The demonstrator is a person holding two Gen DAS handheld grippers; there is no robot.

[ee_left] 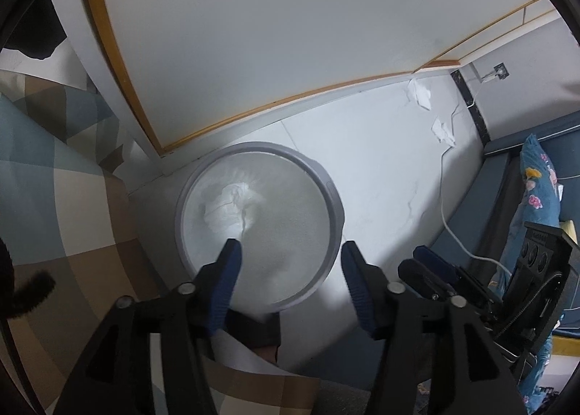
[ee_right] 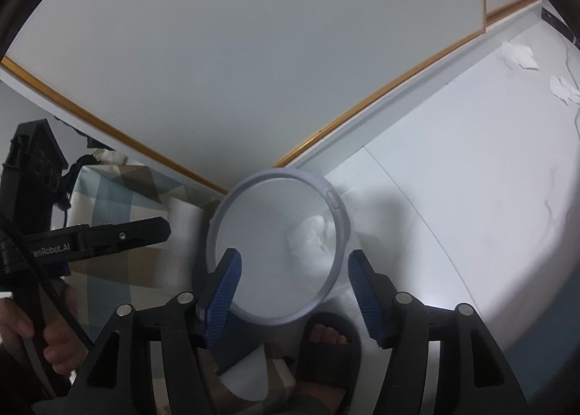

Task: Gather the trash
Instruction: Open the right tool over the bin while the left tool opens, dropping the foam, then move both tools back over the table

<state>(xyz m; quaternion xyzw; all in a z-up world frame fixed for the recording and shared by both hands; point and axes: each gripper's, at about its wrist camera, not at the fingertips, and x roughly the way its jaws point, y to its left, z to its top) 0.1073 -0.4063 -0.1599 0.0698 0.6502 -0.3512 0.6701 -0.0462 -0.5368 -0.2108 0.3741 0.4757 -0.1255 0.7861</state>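
A round grey trash bin (ee_left: 335,212) stands on the white floor with crumpled white tissue (ee_left: 232,203) inside; it also shows in the right wrist view (ee_right: 340,230) with the tissue (ee_right: 311,237). My left gripper (ee_left: 290,252) is open and empty above the bin. My right gripper (ee_right: 293,262) is open and empty above the bin too; it shows at the right of the left wrist view (ee_left: 426,262). Two crumpled tissues (ee_left: 420,92) (ee_left: 443,130) lie on the floor by the far wall, also in the right wrist view (ee_right: 520,54) (ee_right: 563,88).
A white wardrobe door with a wood trim (ee_left: 253,110) stands behind the bin. A checked blanket (ee_left: 54,179) is at the left. A white cable (ee_left: 446,212) runs over the floor. A blue sofa (ee_left: 507,175) is at the right. A foot in a black slipper (ee_right: 326,346) stands near the bin.
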